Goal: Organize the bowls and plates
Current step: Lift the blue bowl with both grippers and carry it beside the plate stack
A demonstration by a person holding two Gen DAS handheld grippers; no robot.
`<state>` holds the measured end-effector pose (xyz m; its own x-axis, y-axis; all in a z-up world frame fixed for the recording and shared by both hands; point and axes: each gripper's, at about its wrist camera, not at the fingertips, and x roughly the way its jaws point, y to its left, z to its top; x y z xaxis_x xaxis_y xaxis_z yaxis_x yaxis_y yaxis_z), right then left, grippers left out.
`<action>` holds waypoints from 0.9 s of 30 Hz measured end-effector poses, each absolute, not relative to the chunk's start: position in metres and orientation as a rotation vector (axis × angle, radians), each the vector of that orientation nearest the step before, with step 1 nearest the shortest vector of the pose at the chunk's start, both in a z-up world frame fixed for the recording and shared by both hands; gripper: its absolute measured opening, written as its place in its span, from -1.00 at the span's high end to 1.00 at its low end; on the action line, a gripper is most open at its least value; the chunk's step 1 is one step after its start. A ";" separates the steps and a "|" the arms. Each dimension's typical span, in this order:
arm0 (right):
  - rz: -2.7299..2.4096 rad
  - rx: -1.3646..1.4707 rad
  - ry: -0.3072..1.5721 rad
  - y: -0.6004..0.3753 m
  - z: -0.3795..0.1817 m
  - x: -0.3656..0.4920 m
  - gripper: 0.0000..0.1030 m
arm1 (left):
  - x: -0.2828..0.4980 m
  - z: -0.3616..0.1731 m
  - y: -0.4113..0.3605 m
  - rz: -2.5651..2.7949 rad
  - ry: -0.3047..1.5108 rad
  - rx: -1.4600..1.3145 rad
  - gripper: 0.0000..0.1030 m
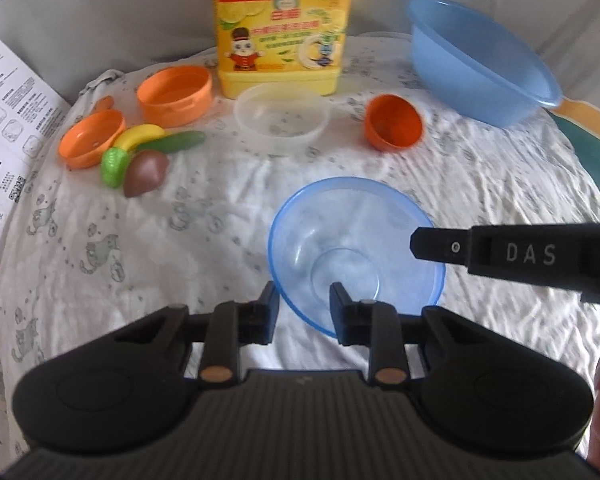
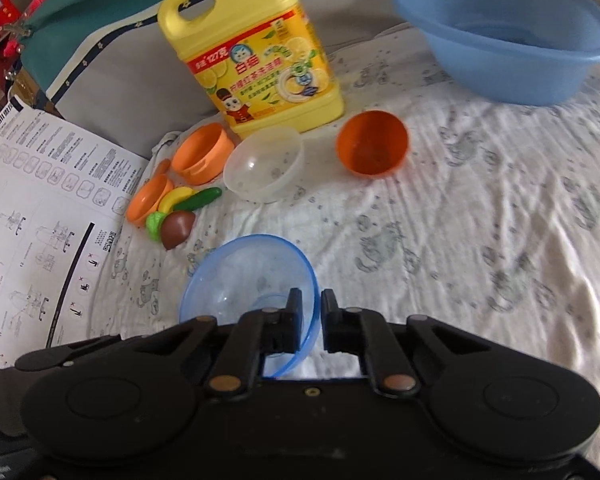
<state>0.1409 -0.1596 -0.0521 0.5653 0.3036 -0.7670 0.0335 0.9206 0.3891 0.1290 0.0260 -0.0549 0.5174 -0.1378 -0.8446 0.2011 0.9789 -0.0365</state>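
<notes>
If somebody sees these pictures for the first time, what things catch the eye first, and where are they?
The big yellow detergent jug stands at the back of the white cloth, with a large blue basin to its right. Nearest the cameras, the clear blue bowl is gripped at its rim by both the left claw and the right claw.

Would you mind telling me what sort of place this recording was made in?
Probably a home, with a table or bed used as a makeshift dishwashing spot: a wrinkled printed cloth covers the surface, and a dish soap jug and blue basin stand among plastic bowls.
</notes>
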 end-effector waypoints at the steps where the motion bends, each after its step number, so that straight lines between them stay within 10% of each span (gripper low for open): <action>1: 0.161 0.383 0.960 -0.163 -0.050 0.135 0.81 | 0.124 -0.054 0.023 -0.211 1.006 0.072 0.48; 27: 0.143 0.350 0.981 -0.205 -0.033 -0.005 0.81 | -0.009 -0.049 -0.016 -0.371 1.026 0.122 0.33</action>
